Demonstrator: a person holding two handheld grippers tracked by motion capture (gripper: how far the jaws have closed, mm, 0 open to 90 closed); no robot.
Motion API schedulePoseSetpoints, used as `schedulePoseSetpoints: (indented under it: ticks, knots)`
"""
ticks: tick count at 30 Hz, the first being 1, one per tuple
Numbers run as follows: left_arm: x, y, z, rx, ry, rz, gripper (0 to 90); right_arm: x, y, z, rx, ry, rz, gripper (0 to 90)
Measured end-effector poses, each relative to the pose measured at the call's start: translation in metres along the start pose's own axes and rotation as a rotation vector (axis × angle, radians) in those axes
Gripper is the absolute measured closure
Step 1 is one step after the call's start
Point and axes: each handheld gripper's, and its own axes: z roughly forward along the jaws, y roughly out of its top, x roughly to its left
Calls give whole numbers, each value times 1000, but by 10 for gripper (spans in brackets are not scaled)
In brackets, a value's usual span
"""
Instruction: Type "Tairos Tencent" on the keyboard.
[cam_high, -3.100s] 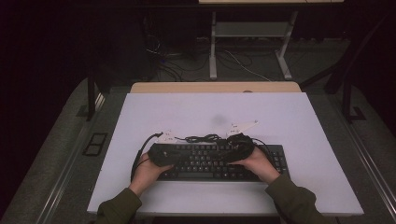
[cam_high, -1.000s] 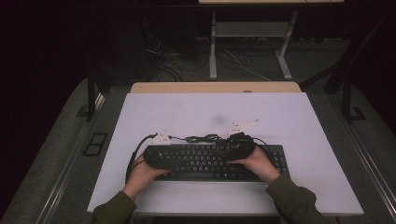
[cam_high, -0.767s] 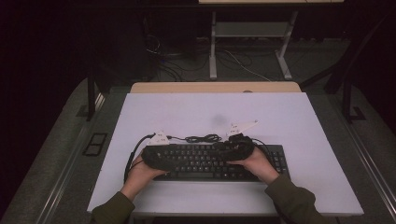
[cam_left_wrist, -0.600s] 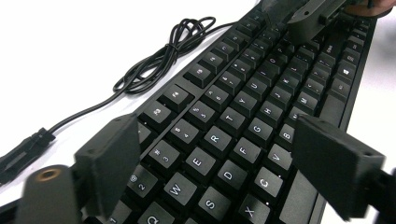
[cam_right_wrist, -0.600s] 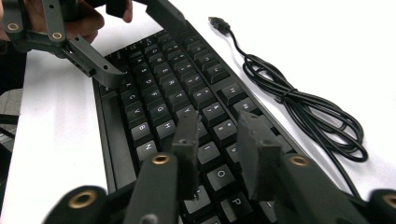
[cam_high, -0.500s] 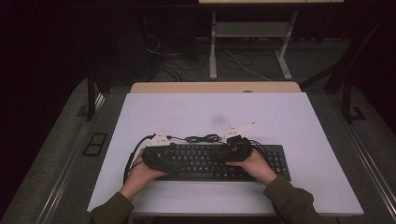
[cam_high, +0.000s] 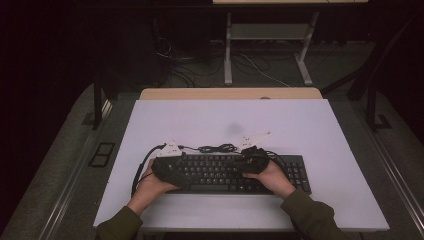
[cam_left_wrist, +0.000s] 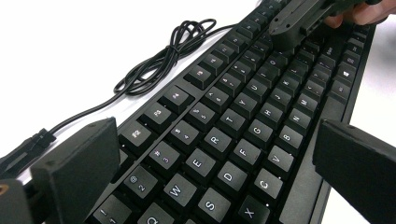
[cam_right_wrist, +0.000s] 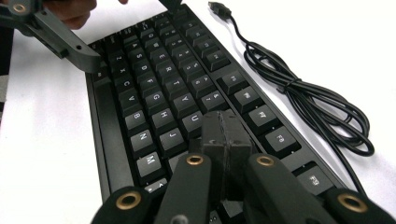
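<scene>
A black keyboard (cam_high: 225, 172) lies near the front of the white table (cam_high: 310, 130), its black cable (cam_high: 215, 148) coiled behind it. My left gripper (cam_high: 177, 171) hovers at the keyboard's left end. In the left gripper view its jaws have just been opening and stand wide apart (cam_left_wrist: 215, 140), with the key rows (cam_left_wrist: 233, 121) between them and no pad pressing. My right gripper (cam_high: 247, 164) is over the right half. Its jaws have just been closing and now meet (cam_right_wrist: 225, 123) above the keys (cam_right_wrist: 154, 93), with nothing between them.
The cable (cam_right_wrist: 303, 93) ends in a loose USB plug (cam_right_wrist: 219, 8) on the table behind the keyboard. A wooden edge (cam_high: 230, 93) borders the table's far side. Beyond it are a metal stand (cam_high: 267, 45) and floor cables in the dark.
</scene>
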Motion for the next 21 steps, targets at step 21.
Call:
schedulePoseSetpoints:
  ticks: [21]
  knots:
    - [1, -1, 1, 2, 2, -6, 0, -2, -4, 5, 54, 0, -1, 892]
